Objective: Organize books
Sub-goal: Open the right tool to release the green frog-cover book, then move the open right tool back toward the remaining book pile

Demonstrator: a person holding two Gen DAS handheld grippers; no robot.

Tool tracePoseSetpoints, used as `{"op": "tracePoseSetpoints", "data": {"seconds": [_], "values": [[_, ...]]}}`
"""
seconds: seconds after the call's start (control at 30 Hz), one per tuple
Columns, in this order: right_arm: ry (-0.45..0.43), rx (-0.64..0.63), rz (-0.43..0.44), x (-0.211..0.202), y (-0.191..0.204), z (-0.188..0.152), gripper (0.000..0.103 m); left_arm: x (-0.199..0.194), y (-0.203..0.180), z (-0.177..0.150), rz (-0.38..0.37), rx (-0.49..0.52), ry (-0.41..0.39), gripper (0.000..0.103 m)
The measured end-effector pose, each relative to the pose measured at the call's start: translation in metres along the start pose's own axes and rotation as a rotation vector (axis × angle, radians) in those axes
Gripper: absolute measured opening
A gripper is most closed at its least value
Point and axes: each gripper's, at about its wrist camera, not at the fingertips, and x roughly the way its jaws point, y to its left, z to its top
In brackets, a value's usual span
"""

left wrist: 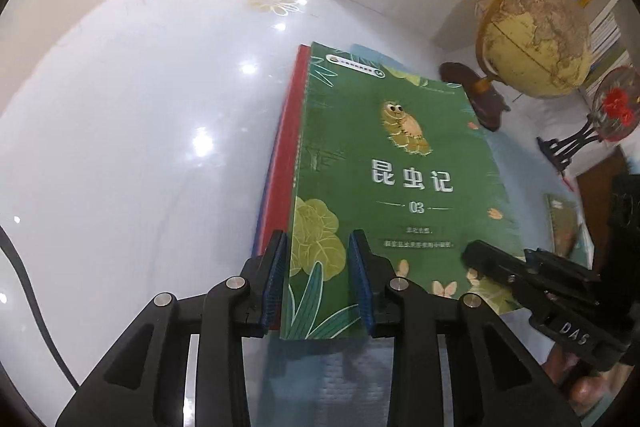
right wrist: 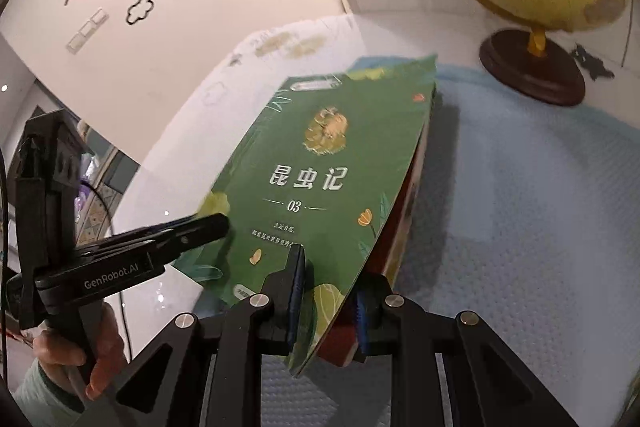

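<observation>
Lying on a red book (left wrist: 286, 131) atop a glossy white table (left wrist: 132, 115), a green insect book (left wrist: 396, 163) is straddled near its spine by the parted left gripper (left wrist: 318, 283) — its near corner is clamped by the right gripper (right wrist: 328, 307), beside a globe (left wrist: 534, 35)

Both wrist cameras look forward and down from close above the glossy white desk (left wrist: 140, 127), sharing the green illustrated paperback book (left wrist: 400, 163) and the yellow antique-style globe (left wrist: 536, 39).
</observation>
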Motion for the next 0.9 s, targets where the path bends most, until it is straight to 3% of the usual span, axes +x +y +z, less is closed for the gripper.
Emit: {"op": "tracePoseSetpoints", "data": {"seconds": [0.23, 0.4, 0.57, 0.9], "values": [[0.013, 0.02, -0.007, 0.002, 0.001, 0.001, 0.023, -0.007, 0.001, -0.003, 0.055, -0.006, -0.004, 0.028], [0.041, 0.047, -0.027, -0.005, -0.008, -0.001, 0.027, -0.029, -0.009, -0.006, 0.199, 0.02, -0.016, 0.028], [-0.01, 0.034, -0.078, -0.055, -0.028, -0.013, 0.027, -0.057, -0.033, -0.006, 0.315, 0.067, -0.041, 0.028], [-0.077, 0.074, -0.207, -0.146, -0.079, -0.049, 0.029, -0.083, -0.1, -0.013, 0.299, 0.184, -0.097, 0.028]]}}
